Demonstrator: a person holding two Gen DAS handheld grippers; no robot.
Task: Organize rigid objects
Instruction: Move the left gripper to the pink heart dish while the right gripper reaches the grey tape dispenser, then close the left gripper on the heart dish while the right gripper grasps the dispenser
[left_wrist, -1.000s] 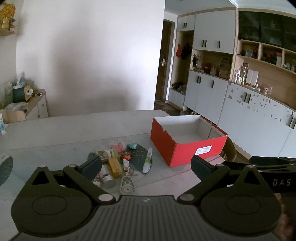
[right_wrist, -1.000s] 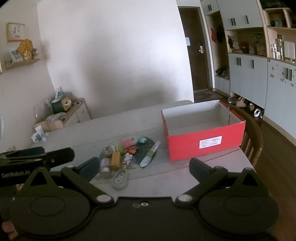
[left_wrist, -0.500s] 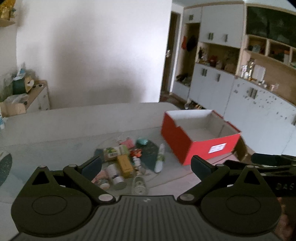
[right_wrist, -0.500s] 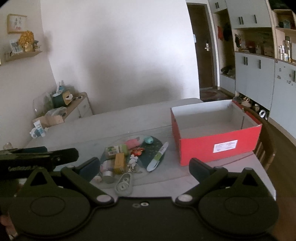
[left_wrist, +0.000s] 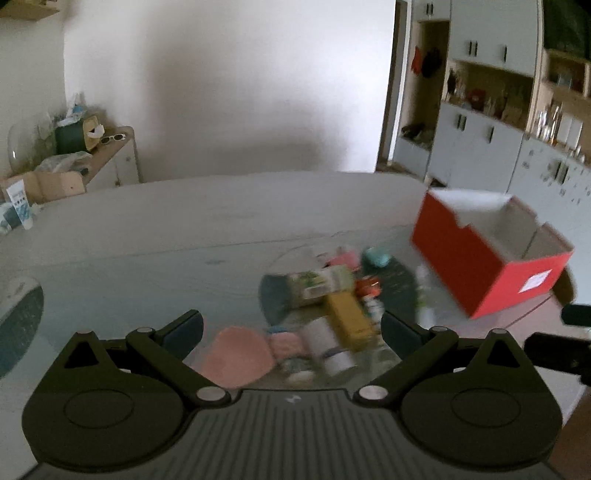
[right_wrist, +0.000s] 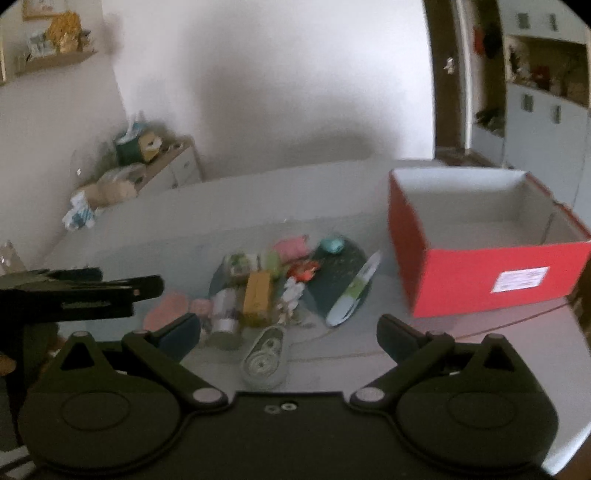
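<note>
Plainly, we see both tools spread wide with nothing between their fingers. From its own camera the left gripper (left_wrist: 291, 328) hangs above the near edge of the pile, touching none of it, and the right gripper (right_wrist: 288, 332) likewise hovers clear of everything on the surface; the left tool also shows as a dark arm at the left of the right wrist view.

Largest around us is the white wall (right_wrist: 277, 85), then the grey cabinets (left_wrist: 476, 147) with open wooden shelves along the right side of the room. Below them spreads the pale grey table (right_wrist: 240, 206). On its right part stands the red box (right_wrist: 491, 273), open at the top, white inside and holding nothing that we can see, with a white label on its near face. A low sideboard (left_wrist: 110, 155) with clutter stands by the far left wall.

Just left of the box lies the pile of small things, some resting on a dark round mat (right_wrist: 336, 273). Among them we make out a long white and green tube (right_wrist: 354, 291), a yellow box (right_wrist: 256, 297), a white cylinder (right_wrist: 223, 314), a clear tape dispenser (right_wrist: 264, 358) nearest the right tool, a pink round piece (left_wrist: 236, 354), and a small teal item (right_wrist: 332, 244). The left wrist view is blurred, so finer detail escapes us.
</note>
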